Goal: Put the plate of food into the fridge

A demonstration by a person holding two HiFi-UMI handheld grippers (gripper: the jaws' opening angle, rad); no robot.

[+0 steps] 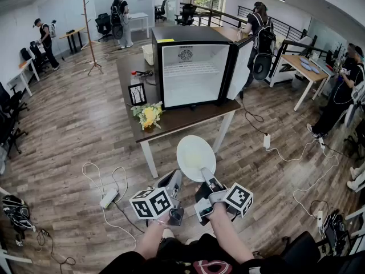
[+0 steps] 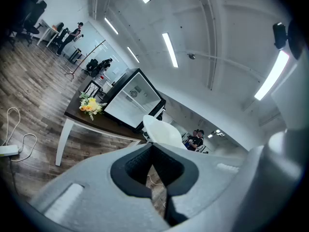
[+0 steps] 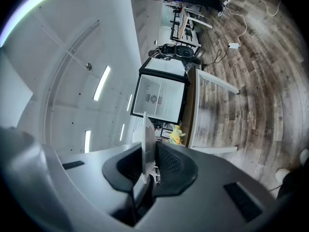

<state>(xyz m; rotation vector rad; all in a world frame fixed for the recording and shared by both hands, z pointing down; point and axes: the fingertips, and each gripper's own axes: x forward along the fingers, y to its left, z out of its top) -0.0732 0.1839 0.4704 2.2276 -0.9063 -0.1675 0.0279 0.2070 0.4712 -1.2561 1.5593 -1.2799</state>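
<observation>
— As I look down through the head view, my right gripper [image 1: 209, 177] is clamped on the near rim of the white plate [image 1: 195, 156]. The right gripper view shows that rim edge-on between the pads. The plate is held in the air in front of the near edge of the dark table [image 1: 188, 117], over the wooden floor. I cannot tell what lies on it; I see only a pale surface.

— What about the fridge, and your other hand?

— The black fridge [image 1: 188, 36] stands on the table, its door [image 1: 238, 67] swung open to the right. Its inside is white, with a wire shelf across it. My left gripper [image 1: 173, 181] hangs just left of the right one, near the plate's near rim. Its jaws are a narrow crack apart, with only floor showing between them.

— Anything crowding the way in?

— A bunch of yellow and white flowers [image 1: 148, 116] lies at the table's near left corner, with a small picture frame [image 1: 137, 94] behind it. Both are left of the fridge's opening. A bare strip of tabletop runs along the fridge's front. On the floor, a white cable with a power strip [image 1: 108, 197] loops to my left, and another cable [image 1: 285, 150] trails to my right. People stand at desks along the walls, well apart from the table.
</observation>
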